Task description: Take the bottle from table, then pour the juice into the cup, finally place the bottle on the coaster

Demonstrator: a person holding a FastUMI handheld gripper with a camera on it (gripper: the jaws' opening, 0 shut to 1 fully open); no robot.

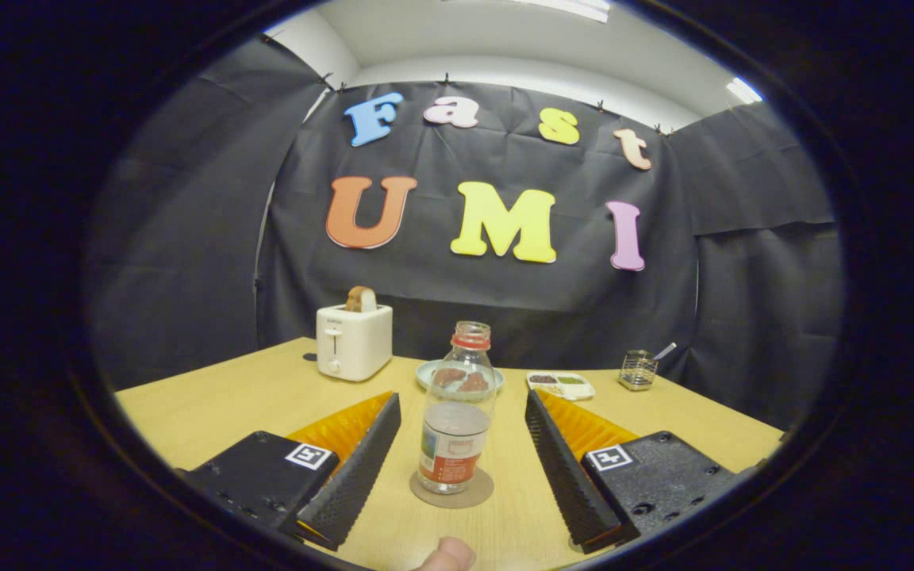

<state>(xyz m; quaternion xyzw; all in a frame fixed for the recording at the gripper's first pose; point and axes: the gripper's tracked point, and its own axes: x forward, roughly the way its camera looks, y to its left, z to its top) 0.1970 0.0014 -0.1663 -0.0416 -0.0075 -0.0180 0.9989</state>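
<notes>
The gripper (463,444) has its 2 fingers spread wide around the bottle (457,412), which stands on the coaster (479,493), looking light, slippery, best held at its label.

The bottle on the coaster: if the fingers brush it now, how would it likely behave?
The bottle stands uncapped and looks nearly empty, so probably light. Tall and narrow on the coaster, it may tip easily. Thin clear plastic would likely flex under a squeeze. The gripper is open, fingers either side.
</notes>
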